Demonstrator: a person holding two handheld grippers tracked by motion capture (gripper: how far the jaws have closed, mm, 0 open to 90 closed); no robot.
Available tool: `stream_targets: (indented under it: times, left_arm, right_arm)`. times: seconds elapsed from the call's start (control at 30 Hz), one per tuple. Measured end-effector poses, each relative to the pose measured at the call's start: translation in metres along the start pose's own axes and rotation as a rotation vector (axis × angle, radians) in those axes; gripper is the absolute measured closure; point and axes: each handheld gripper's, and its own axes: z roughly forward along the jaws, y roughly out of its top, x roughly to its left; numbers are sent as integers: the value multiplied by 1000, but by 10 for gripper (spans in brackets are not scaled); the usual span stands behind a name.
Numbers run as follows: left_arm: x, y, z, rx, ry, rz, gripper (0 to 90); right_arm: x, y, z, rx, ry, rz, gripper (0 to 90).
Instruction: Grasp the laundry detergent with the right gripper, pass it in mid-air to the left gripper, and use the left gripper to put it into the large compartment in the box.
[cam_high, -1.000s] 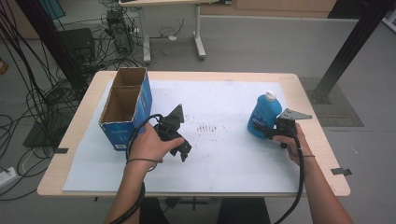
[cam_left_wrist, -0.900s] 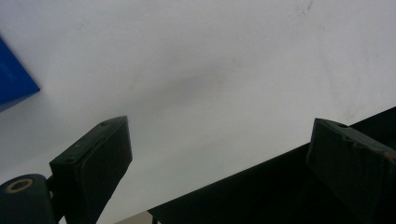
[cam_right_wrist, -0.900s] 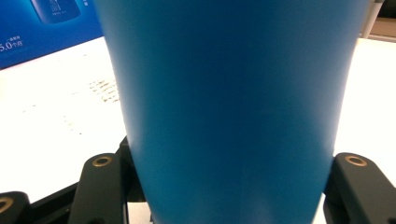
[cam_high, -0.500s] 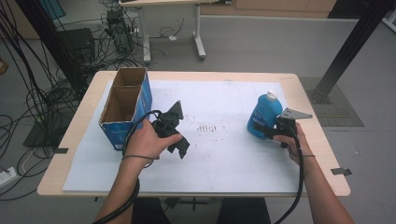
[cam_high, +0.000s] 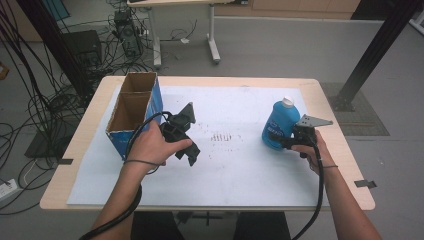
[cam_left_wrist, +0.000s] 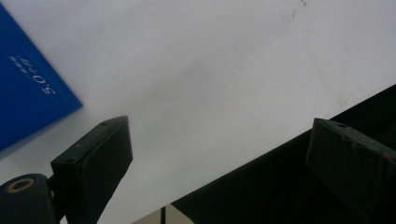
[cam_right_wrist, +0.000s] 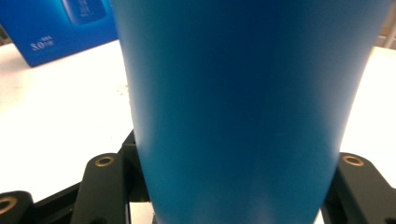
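A blue bottle (cam_high: 277, 125) with a white cap stands upright on the right side of the white sheet (cam_high: 240, 170). My right gripper (cam_high: 276, 143) is shut on its lower body. In the right gripper view the blue bottle (cam_right_wrist: 243, 107) sits tight between both jaws of the right gripper (cam_right_wrist: 233, 196). My left gripper (cam_high: 191, 154) hangs over the sheet left of centre, tilted down toward the table's near edge. In the left gripper view the left gripper (cam_left_wrist: 219, 163) is open with only the sheet and table edge beyond it.
An open cardboard box (cam_high: 131, 116) with blue sides and two compartments stands at the table's left, close behind my left hand; the box (cam_left_wrist: 28, 93) and the box (cam_right_wrist: 60, 28) show in both gripper views. Cables and a desk frame lie on the floor beyond the table (cam_high: 200, 80).
My left hand has lifted its open gripper a little off the sheet and drawn it slightly toward the box. The right gripper has stayed on the bottle.
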Motion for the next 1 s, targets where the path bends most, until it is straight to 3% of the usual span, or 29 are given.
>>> stream_targets:
  times: [0.33, 0.6, 1.0]
  left_arm:
    - [-4, 0, -22, -11, 38, 83, 78]
    - [-9, 0, -39, -18, 36, 189, 81]
    - [-16, 2, -54, -20, 17, 313, 92]
  right_arm:
    - [14, 17, 5, 5, 85, -40, 408]
    - [30, 29, 12, 19, 173, -97, 408]
    - [56, 41, 26, 30, 297, -141, 409]
